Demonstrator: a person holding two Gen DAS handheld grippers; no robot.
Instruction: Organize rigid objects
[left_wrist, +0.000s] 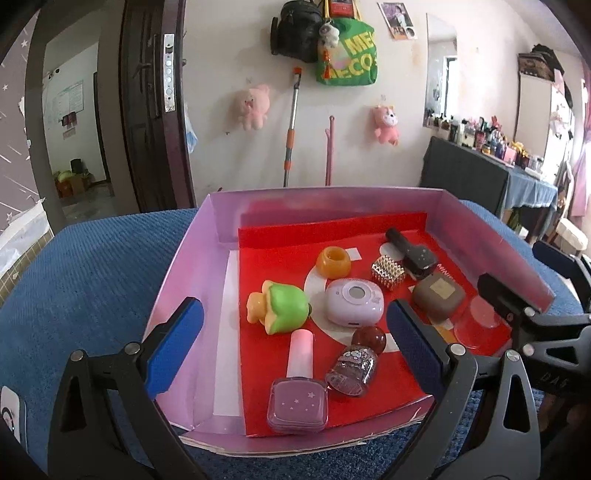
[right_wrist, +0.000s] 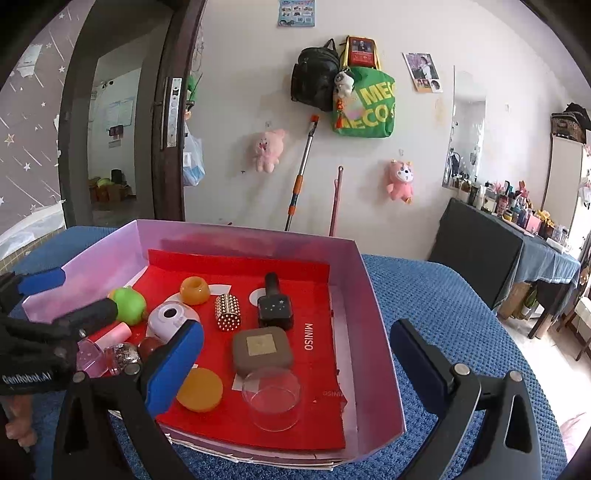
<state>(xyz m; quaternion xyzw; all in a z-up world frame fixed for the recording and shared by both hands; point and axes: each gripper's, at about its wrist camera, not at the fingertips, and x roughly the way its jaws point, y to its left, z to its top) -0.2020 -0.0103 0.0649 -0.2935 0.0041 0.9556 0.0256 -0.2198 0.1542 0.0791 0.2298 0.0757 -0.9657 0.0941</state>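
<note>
A pink box (left_wrist: 184, 266) with a red liner sits on the blue cloth and holds several small items: a green toy (left_wrist: 284, 308), an orange jar (left_wrist: 333, 263), a white round case (left_wrist: 354, 302), a studded gold cylinder (left_wrist: 388, 272), a black bottle (left_wrist: 410, 251), a brown square case (left_wrist: 437, 295), a pink nail polish bottle (left_wrist: 298, 387) and a glitter bottle (left_wrist: 352, 369). My left gripper (left_wrist: 291, 350) is open and empty above the box's near edge. My right gripper (right_wrist: 295, 365) is open and empty over the box's near right part, above a clear lid (right_wrist: 271, 398) and an orange disc (right_wrist: 199, 390).
The box (right_wrist: 373, 332) sits on a table with a blue textured cloth (right_wrist: 443, 314). The other gripper shows at the left of the right wrist view (right_wrist: 44, 295). A wall with hung bags and plush toys stands behind, a door at the left, a cluttered dresser at the right.
</note>
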